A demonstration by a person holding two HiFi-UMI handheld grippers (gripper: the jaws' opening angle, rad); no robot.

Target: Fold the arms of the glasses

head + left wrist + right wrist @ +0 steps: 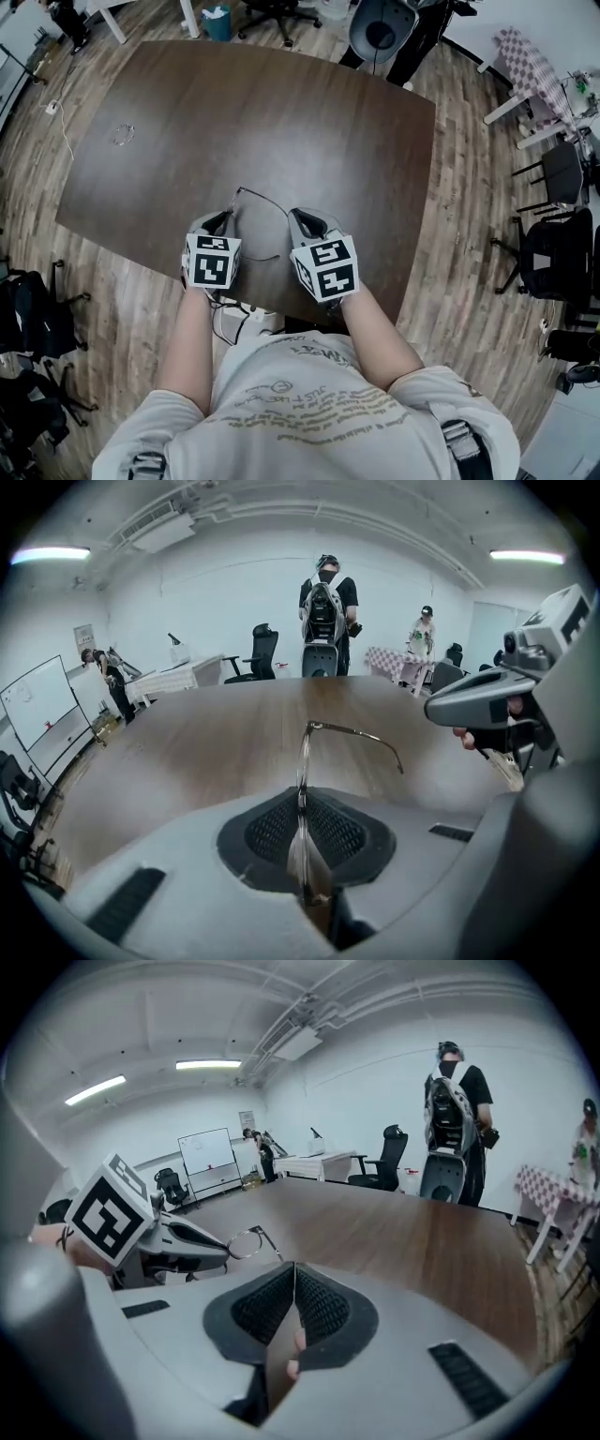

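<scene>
Over the brown worktop [281, 112], my left gripper [302, 841] pinches the glasses [302, 761] by their front frame. My right gripper [292, 1307] sits just beside them, closed on nothing. The one temple arm [361, 733] I can see juts out unfolded, so I judge the folding not yet begun.

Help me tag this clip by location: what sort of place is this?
Probably an office meeting room: a large brown table, a black swivel chair by the wall, and a whiteboard.
</scene>
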